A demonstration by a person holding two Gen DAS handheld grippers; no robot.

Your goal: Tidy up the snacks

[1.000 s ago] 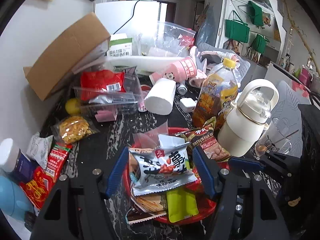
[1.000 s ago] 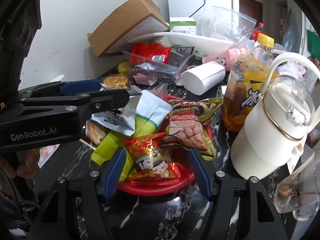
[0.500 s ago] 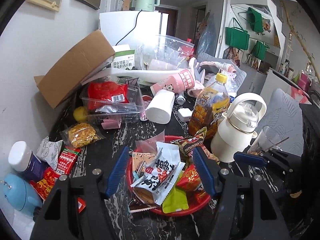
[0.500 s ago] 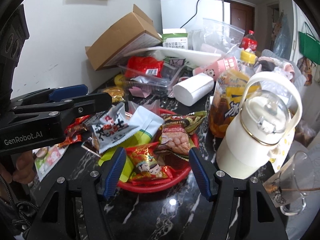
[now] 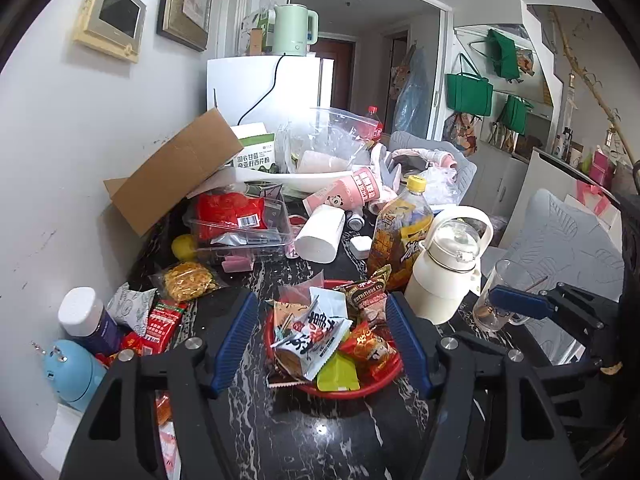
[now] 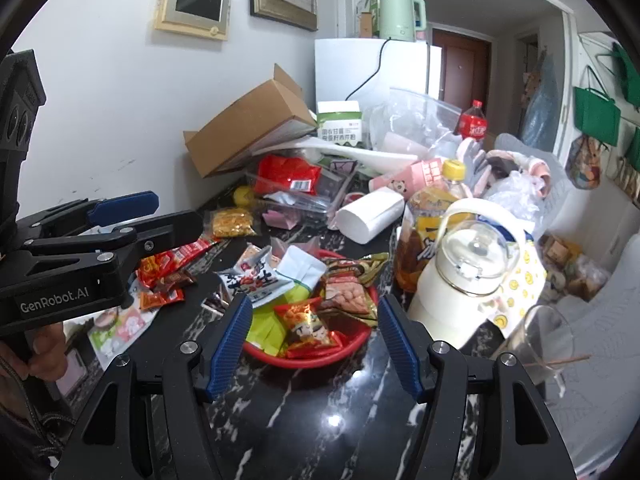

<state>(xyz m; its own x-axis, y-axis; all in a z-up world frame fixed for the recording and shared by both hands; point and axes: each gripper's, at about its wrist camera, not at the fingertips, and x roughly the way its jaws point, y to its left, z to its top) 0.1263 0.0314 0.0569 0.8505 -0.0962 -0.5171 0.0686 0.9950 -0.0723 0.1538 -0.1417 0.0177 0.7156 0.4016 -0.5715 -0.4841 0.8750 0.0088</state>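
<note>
We see both grippers, left gripper point(image 5: 318, 344) and right gripper point(image 6: 314, 346), spread wide and empty before the red tray point(image 5: 340, 391) (perhaps 6 snack packets).

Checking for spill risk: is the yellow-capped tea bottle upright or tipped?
Upright. The tea bottle stands on the table behind the red tray, yellow cap on top.

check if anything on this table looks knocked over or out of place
Yes. The cardboard box is tipped against the wall, and the pink panda cup and white roll lie on their sides. Several snack packets lie outside the red tray.
</note>
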